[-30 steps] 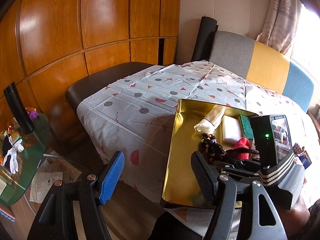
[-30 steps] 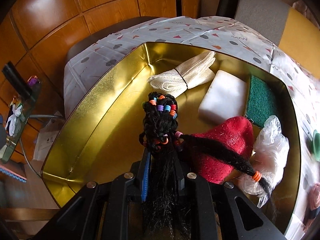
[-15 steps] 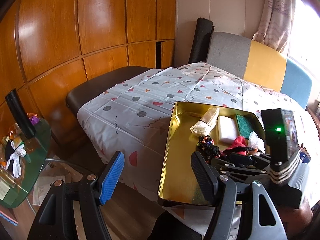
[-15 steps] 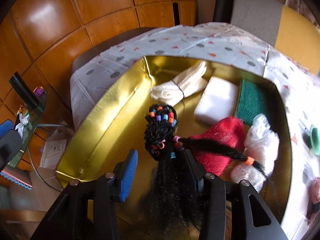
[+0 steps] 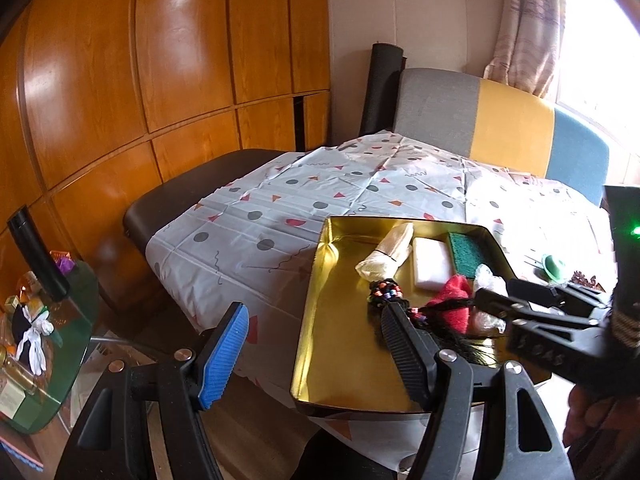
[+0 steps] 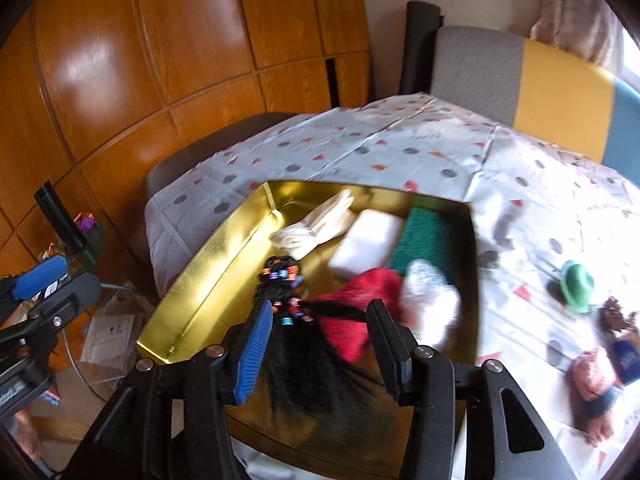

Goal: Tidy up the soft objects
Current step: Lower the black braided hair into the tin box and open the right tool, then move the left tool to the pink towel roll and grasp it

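Patterned tablecloth (image 6: 400,140), gold tray (image 6: 192,276) near its front edge.
Beaded black hairpiece (image 6: 288,320) is seen lying lengthwise between the parted right gripper (image 6: 316,344) fingers, unclamped; left gripper (image 5: 316,360) is held apart, farther.

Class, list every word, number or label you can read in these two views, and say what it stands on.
No text is readable.
Raised characters on the right gripper body: too faint.
White print on the left gripper body: blurred.
Print on the floor papers: too small.

The tin (image 6: 224,236) is shiny gold. The cloth (image 6: 400,140) is white with grey dots and red triangles. The sponge (image 6: 424,236) is green.
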Tool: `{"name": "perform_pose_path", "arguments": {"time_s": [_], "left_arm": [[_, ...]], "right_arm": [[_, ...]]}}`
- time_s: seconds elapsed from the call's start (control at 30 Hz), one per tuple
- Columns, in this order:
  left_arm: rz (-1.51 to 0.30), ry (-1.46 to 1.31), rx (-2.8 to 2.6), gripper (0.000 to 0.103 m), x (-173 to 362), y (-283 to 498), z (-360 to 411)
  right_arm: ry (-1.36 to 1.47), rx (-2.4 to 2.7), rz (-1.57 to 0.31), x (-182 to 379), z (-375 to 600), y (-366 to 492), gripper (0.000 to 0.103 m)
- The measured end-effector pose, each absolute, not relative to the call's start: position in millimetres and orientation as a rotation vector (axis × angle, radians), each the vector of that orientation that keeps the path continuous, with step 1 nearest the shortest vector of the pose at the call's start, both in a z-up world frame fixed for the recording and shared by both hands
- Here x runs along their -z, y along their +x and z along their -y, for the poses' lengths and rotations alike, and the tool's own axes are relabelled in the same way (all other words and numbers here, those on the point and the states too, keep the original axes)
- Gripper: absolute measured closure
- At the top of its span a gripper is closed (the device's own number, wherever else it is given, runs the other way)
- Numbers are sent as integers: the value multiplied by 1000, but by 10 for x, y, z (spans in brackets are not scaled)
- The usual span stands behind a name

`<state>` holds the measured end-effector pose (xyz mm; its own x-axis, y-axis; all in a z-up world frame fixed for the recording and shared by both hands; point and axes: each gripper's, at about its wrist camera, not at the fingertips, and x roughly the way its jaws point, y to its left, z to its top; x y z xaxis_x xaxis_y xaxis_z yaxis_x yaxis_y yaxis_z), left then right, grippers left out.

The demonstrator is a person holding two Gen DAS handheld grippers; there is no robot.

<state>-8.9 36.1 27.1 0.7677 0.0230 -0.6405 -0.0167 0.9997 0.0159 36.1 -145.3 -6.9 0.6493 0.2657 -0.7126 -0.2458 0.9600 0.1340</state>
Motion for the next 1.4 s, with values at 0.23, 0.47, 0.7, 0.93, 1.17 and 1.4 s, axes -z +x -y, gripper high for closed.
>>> {"name": "perform_pose_path", "arguments": {"time_s": [0.23, 0.47, 0.7, 0.93, 1.17, 1.4], "left_arm": [[-692, 44, 28, 33, -313, -81, -106], [-689, 95, 107, 33, -355, -43, 245], [-686, 158, 197, 33, -380, -25, 673], [-675, 240, 286, 33, -398, -31, 1124], [-682, 313, 363, 33, -343, -15, 1589], [-719, 365, 440, 33, -205, -11, 2062]], "right_arm": [[45, -203, -774, -92, 1978, 224, 50], [43, -71, -749, -192, 2618, 63, 48], [78, 95, -751, -167, 3403, -172, 45], [124, 258, -751, 2, 4081, -440, 40], [296, 405, -722, 190, 4716, -695, 39], [406, 488, -728, 259, 5033, -767, 35]]}}
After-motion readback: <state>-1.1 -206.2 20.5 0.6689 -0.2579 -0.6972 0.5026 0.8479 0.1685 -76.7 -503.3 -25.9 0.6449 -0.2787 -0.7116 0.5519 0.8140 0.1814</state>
